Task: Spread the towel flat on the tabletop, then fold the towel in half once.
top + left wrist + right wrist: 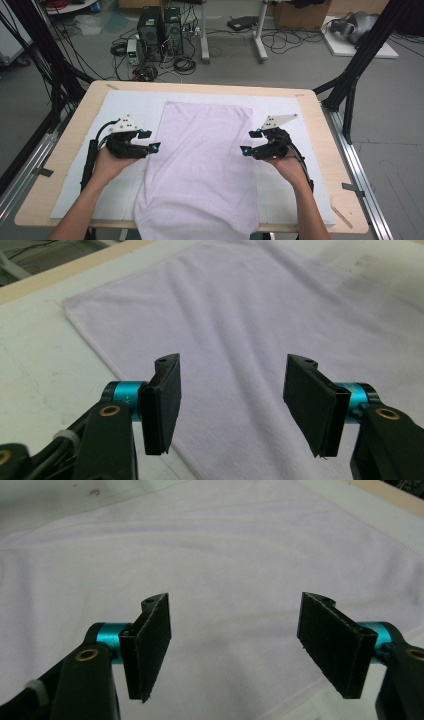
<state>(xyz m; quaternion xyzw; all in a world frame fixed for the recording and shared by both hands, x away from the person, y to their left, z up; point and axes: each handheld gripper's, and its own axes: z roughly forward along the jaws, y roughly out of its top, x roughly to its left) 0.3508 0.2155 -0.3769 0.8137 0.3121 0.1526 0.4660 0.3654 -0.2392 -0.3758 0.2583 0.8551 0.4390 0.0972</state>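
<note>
A: Where's the towel [202, 165] rel. to the grippers?

B: Laid flat on the white mat [80, 190], centred on the table [50, 165]. Long axis runs away from the person, far edge toward the back of the table, near end draped over the front edge. The left gripper [149, 140] is seen just beside the towel's left long edge, the right gripper [252, 142] just beside the right long edge, both approx. at mid-length.

A: Jaw state?

B: Left: jaws stood wide apart, nothing between the pads; in the left gripper view just flat cloth [260, 315] is seen beyond them, w/ the towel's edge passing under the left-hand jaw. Right: same, jaws spread, nothing pinched; in the right gripper view the cloth [225, 555] lies ahead and below, its hem seen under the right-hand jaw.

A: So nothing's held?

B: No. No fabric is lifted or bunched at either tip.

A: Which hand's nearer?

B: About equal, so far as can be judged. Each tip is pointed inward at its own side edge, so the towel lies straight ahead of each claw, across its short axis.

A: What does the next move turn on?

B: Prob. that symmetry: if side edges are to be gripped, each claw has its own edge right at its tips, and a lengthwise fold line would be kept parallel to the long axis. Whether a fold is meant can't be told.
</note>
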